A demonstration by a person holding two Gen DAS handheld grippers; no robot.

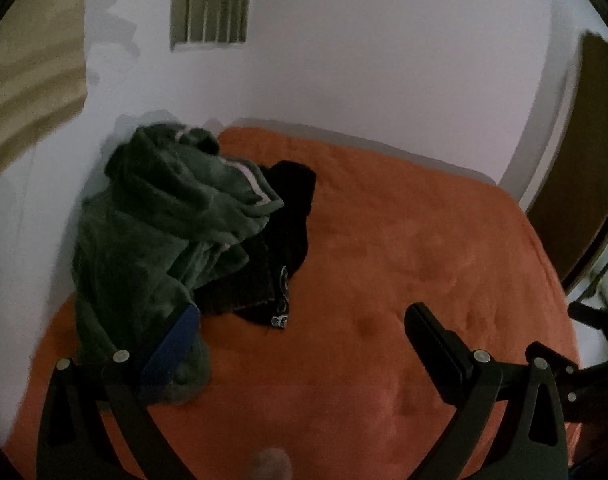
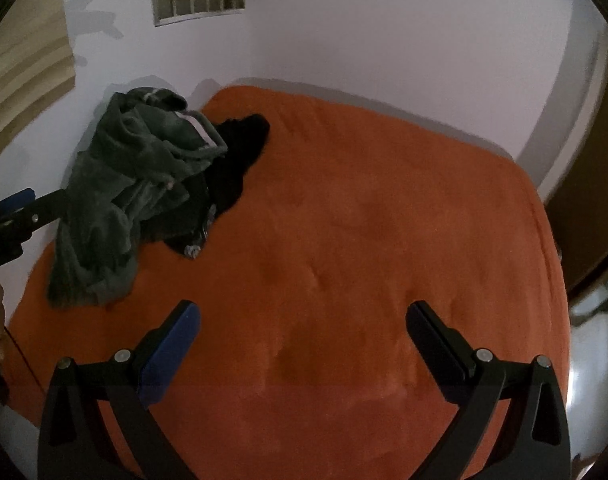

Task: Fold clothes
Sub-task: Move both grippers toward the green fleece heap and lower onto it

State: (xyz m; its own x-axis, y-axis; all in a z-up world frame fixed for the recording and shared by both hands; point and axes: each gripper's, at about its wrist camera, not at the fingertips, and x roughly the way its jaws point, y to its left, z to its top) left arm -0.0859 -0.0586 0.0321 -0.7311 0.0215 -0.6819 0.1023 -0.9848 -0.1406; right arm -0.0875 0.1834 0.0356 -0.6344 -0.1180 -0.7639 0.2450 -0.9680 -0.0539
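The left gripper [image 1: 300, 328] is being held with its jaws spread wide and nothing between them, above the orange bedcover [image 1: 423, 248] near the bed's near-left part. Its blue-padded finger [image 1: 172, 352] is being seen just over the near end of the grey-green garment [image 1: 152, 232], though contact cannot be told from either view. The right gripper [image 2: 302, 326] is likewise being held wide and empty, over the bare middle of the bedcover, well apart from the clothes.

The clothes are being left in a heap at the bed's far-left corner, against the white wall [image 1: 383, 60]. The grey-green garment is being draped crumpled over a black garment [image 1: 288, 220], whose printed end is being shown towards the bed's middle.

No fold is judged to be begun; a piece is probably yet to be picked out and spread.

Several risks are being posed by this layout. Because the two garments are overlapping, both layers could be caught in one pinch and dragged together. Since the heap is lying at the left edge, a sideways pull could be sending cloth off the bed. With the light being dim and the black garment's edges being hard to read, a hem or sleeve could be mistaken, and a lopsided fold could be produced.
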